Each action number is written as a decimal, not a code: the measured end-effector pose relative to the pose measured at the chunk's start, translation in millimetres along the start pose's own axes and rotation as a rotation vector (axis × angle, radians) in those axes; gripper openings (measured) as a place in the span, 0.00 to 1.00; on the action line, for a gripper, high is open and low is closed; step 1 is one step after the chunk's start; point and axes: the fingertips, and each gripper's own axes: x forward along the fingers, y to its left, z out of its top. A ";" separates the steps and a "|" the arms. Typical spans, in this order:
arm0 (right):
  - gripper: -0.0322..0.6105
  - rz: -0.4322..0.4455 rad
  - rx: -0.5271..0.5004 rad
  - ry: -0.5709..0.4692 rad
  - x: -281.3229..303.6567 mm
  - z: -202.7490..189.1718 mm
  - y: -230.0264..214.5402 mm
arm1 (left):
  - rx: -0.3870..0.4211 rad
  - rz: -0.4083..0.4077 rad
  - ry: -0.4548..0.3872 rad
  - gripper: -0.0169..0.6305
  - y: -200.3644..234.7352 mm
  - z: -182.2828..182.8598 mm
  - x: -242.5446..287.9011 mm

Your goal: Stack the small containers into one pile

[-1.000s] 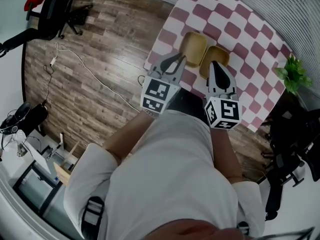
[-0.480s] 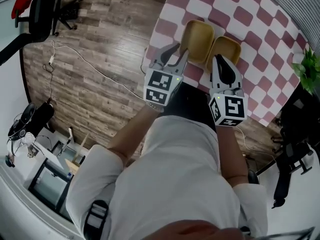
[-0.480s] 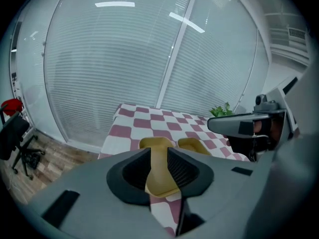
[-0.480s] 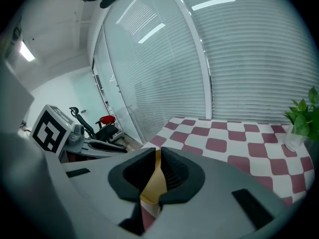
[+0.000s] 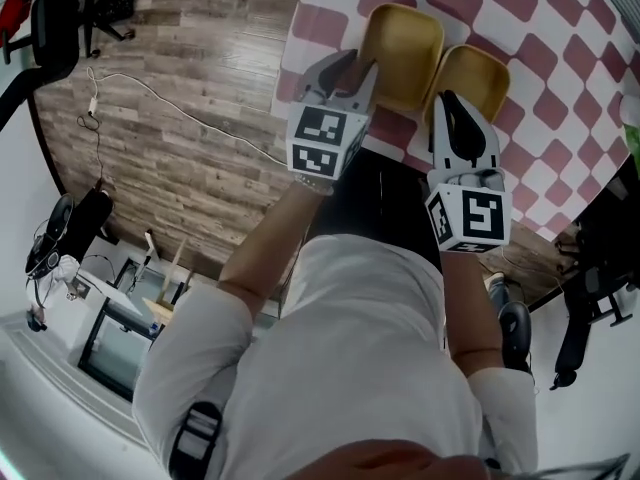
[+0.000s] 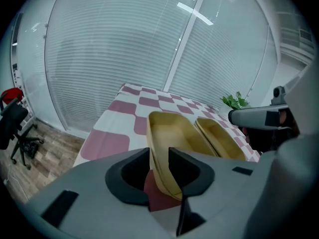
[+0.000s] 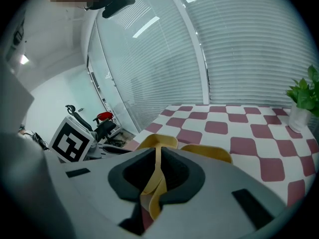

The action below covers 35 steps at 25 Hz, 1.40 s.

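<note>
1. Both grippers are clenched on a container. The left gripper (image 5: 350,63) pinches the near rim of the left container (image 5: 402,43), and the right gripper (image 5: 452,103) pinches the near rim of the right container (image 5: 475,73). The two yellow containers lie side by side at the near edge of the checked desk (image 5: 530,28).
2. As I read it, the step in hand is to lift one container and nest it into the other. I would keep one container flat and steady, raise the other clear of its rim, line up the long sides, then lower it straight in.
3. These walls look thin. A rim pinch may let a container swing or flex, so move slowly and keep it level.
4. The head view shows the layout, but not how either gripper bites.
5. The left gripper view shows the wall standing between its jaws, with that container seemingly tipped. It also shows a plant (image 6: 235,101) at the desk's far end.
6. The right gripper view shows a thin yellow edge squeezed tight between its jaws. The left gripper's marker cube (image 7: 72,138) sits off to the side.
</note>
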 end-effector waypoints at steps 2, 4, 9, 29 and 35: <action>0.11 -0.005 0.012 0.011 2.8 -7.4 -2.9 | -0.009 0.004 0.008 0.20 0.4 -6.4 6.9; 0.11 -0.008 0.021 0.018 4.1 -12.2 -5.2 | -0.029 0.020 0.011 0.19 3.8 -10.0 9.7; 0.11 -0.015 0.033 0.020 1.9 -13.4 -8.3 | -0.070 0.049 -0.001 0.09 14.6 -4.7 6.4; 0.22 0.041 0.080 -0.114 -61.3 76.8 22.4 | -0.073 0.025 -0.175 0.08 -40.8 99.4 -94.0; 0.21 0.011 0.052 -0.129 -81.1 95.5 21.6 | -0.049 -0.009 -0.196 0.08 -67.3 116.8 -113.7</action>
